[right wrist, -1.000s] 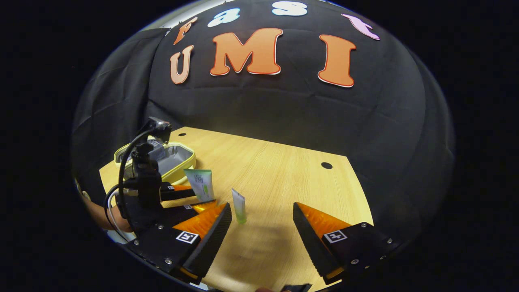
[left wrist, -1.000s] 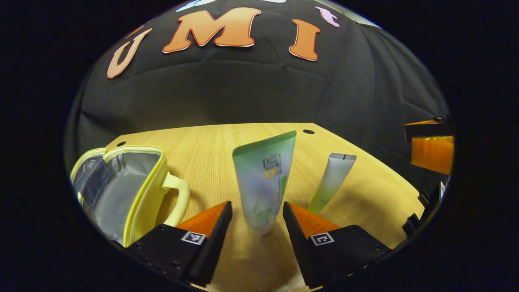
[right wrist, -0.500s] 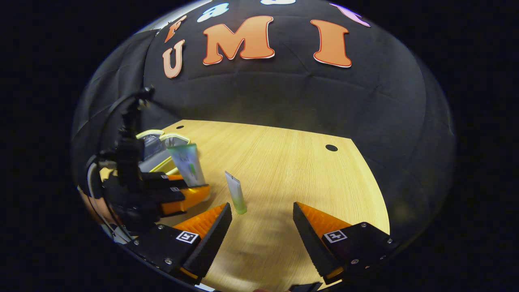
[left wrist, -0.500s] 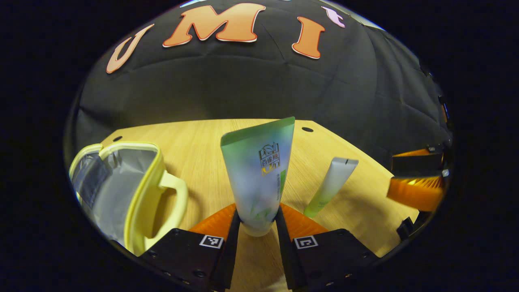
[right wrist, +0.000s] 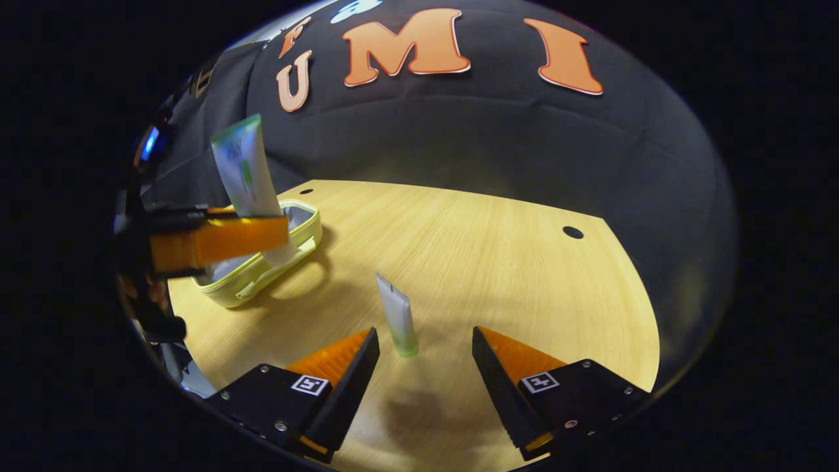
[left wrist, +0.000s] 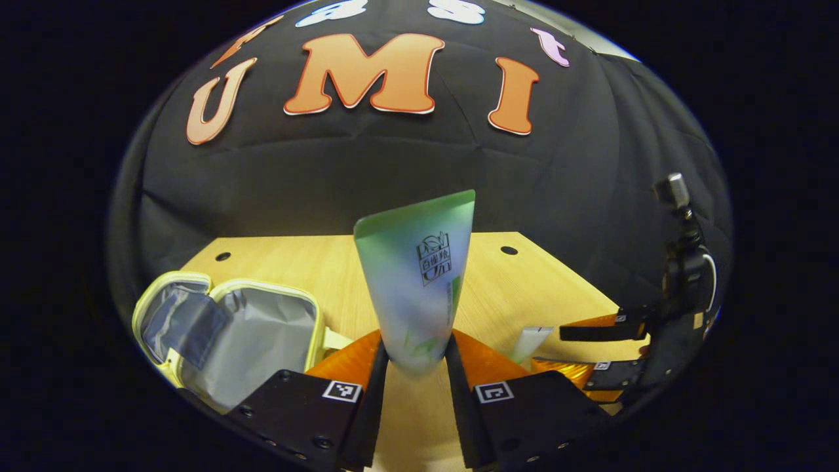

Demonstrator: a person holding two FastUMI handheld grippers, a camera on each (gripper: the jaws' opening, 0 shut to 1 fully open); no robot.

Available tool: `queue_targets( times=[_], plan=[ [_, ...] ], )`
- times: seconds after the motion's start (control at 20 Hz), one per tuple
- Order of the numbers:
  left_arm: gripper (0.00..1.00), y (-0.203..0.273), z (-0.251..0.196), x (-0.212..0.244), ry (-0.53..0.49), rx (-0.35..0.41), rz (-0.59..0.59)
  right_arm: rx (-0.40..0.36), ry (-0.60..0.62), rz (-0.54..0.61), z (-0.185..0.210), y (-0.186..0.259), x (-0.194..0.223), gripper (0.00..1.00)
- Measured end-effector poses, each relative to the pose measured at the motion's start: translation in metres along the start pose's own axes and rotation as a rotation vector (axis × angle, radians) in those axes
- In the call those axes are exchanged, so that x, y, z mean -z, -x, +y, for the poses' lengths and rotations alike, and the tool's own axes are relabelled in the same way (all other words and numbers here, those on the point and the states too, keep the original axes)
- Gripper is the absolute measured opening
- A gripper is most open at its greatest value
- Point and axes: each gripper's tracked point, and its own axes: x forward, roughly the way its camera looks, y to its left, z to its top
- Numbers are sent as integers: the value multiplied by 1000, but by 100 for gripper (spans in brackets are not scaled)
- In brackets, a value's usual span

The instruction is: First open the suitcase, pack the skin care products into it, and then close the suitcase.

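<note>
My left gripper (left wrist: pixel 415 357) is shut on a large green-and-white tube (left wrist: pixel 419 282), cap down, lifted clear of the table. In the right gripper view this tube (right wrist: pixel 242 167) hangs above the open pale-yellow case (right wrist: pixel 259 272), with the left gripper (right wrist: pixel 216 239) around its lower end. That case (left wrist: pixel 242 334) lies open at the lower left of the left gripper view, its grey lining showing. A small slim tube (right wrist: pixel 397 314) stands upright on its cap on the table. My right gripper (right wrist: pixel 425 344) is open, its fingers either side of the small tube and not touching it.
The wooden table (right wrist: pixel 498 262) has a round hole (right wrist: pixel 572 232) near its far right corner and another (right wrist: pixel 305 191) far left. Its right edge curves close to my right gripper. In the left gripper view the small tube (left wrist: pixel 534 341) stands partly hidden behind my right finger.
My left gripper closed on the large tube and lifted it off the table toward the case. My right gripper moved closer to the small tube, still open.
</note>
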Motion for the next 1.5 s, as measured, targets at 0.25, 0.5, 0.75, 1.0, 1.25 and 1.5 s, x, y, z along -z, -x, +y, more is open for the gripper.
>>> queue_targets(
  times=[0.25, 0.5, 0.75, 1.0, 1.25, 1.5],
  plan=[
    [48, 25, 21, -8, -15, -58, 20, -69, 1, 65, 14, -29, 19, 70],
    [48, 46, 46, -9, -23, -125, 37, -92, -40, 67, 21, -43, 13, 29],
    [48, 59, 81, -21, -13, -176, 18, -114, -19, 40, 34, -22, -10, 32],
    [50, 70, 128, -31, -1, -209, 17, -99, 20, 13, 49, 2, -40, 32],
    [48, 78, 175, -28, 26, -204, 59, -67, 36, -14, 73, 15, -72, 32],
    [48, 75, 225, 6, 37, -188, 208, -24, 30, -9, 104, 20, -92, 32]
  ],
)
